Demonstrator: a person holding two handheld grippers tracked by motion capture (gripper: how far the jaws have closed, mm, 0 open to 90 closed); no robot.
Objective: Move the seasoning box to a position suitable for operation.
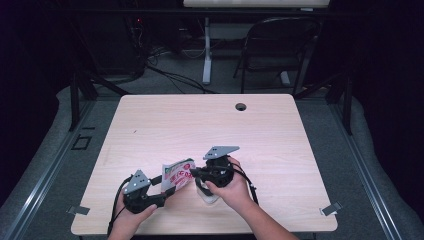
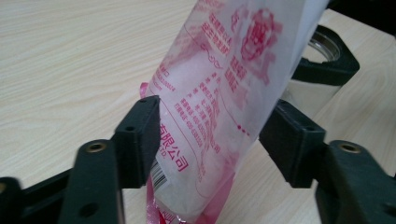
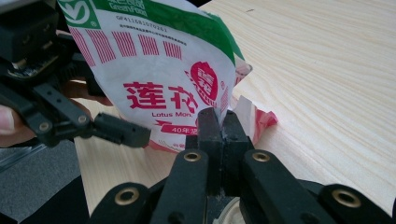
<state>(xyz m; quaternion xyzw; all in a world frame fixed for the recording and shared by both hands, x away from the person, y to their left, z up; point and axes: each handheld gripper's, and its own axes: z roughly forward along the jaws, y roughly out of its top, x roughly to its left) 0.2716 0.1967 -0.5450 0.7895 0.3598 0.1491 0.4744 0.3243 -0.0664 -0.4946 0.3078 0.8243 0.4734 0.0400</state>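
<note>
Right gripper [image 3: 219,122] pinches the packet [image 3: 159,70] (left gripper [image 2: 212,140] astride).

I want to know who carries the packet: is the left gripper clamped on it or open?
Open: the left gripper straddles the packet, a gap at its right jaw.

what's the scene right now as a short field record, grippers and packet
packet: red, white and green printed plastic food packet, held up over the table
left gripper: jaws open either side of the packet's lower part, pads not clearly pressing
right gripper: shut on the packet's edge
jar: clear glass jar under the right gripper
surface: light wooden table
</note>
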